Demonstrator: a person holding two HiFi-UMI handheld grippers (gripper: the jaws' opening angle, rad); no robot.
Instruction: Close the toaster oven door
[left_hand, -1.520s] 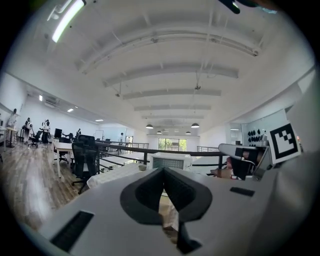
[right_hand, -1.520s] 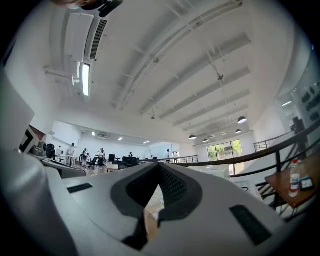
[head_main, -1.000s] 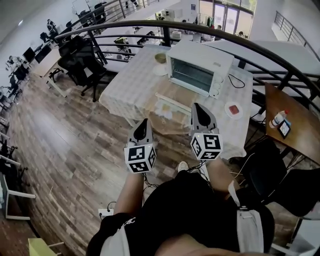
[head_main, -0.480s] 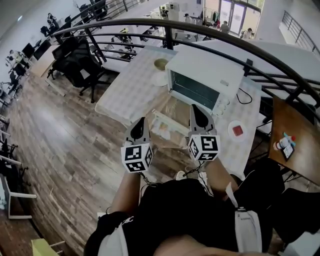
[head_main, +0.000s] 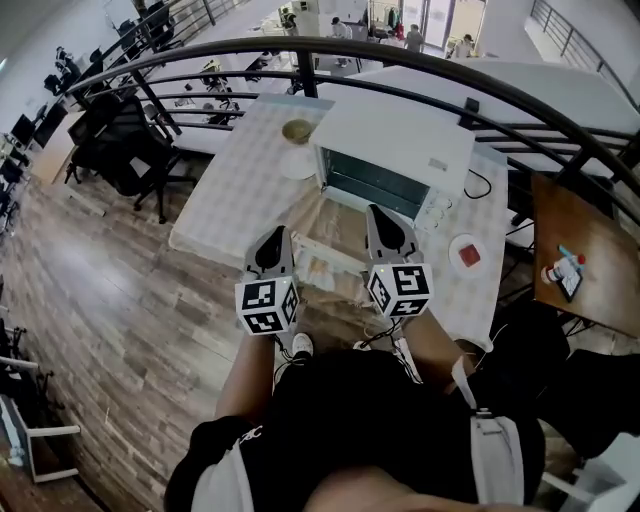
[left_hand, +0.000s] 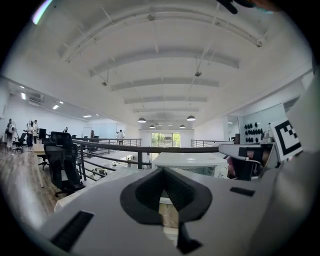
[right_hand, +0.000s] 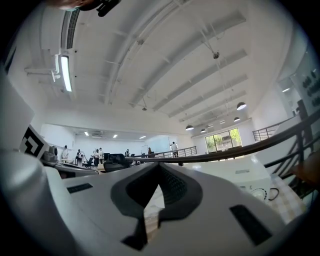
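The white toaster oven stands on a table with a checked cloth. Its glass door hangs open and lies flat toward me, with its pale handle at the near edge. My left gripper hovers shut and empty just left of the handle. My right gripper is shut and empty above the door's right side. The left gripper view shows closed jaws with the oven beyond them. The right gripper view shows closed jaws and the oven to the right.
A bowl sits on a white plate left of the oven. A small plate with something red lies to its right. A curved black railing runs behind the table. Office chairs stand at left, and a wooden table with a bottle at right.
The table and oven have come nearer in the head view. Both grippers, still shut, now sit over the open door's near edge instead of short of the table.
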